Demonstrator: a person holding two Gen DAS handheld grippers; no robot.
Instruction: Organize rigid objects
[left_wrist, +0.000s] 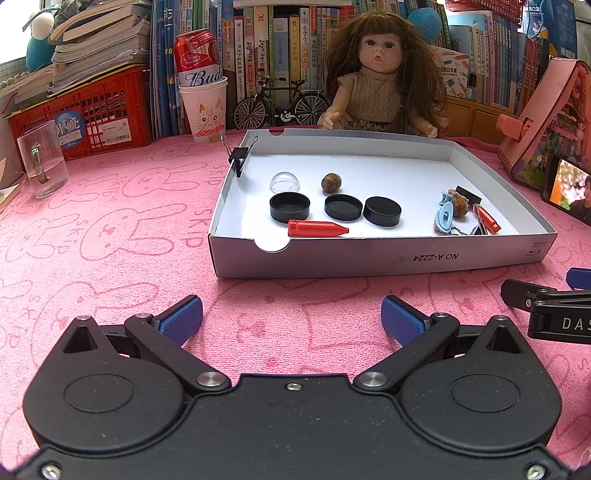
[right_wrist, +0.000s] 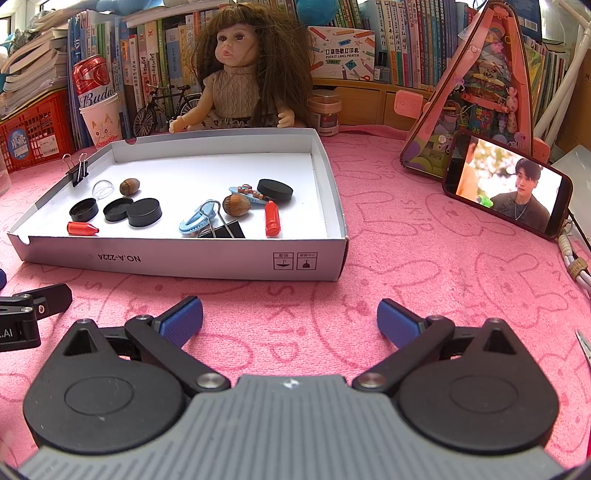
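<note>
Left tool (left_wrist: 291, 319): jaws wide, empty, above the pink rabbit-print surface (left_wrist: 110, 229).
Right tool (right_wrist: 290, 319): jaws wide, empty.
Shallow white cardboard tray (left_wrist: 369, 258): just ahead, holding everything.
Red plastic bullet-shaped piece (left_wrist: 316, 229): nearest the front wall.
Advice: probably clear the wall first, then close across its narrow body.

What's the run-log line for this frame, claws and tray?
left claw: open, empty, over pink cloth | right claw: open, empty | white tray: small items inside, untouched | phase: pre-grasp
</note>
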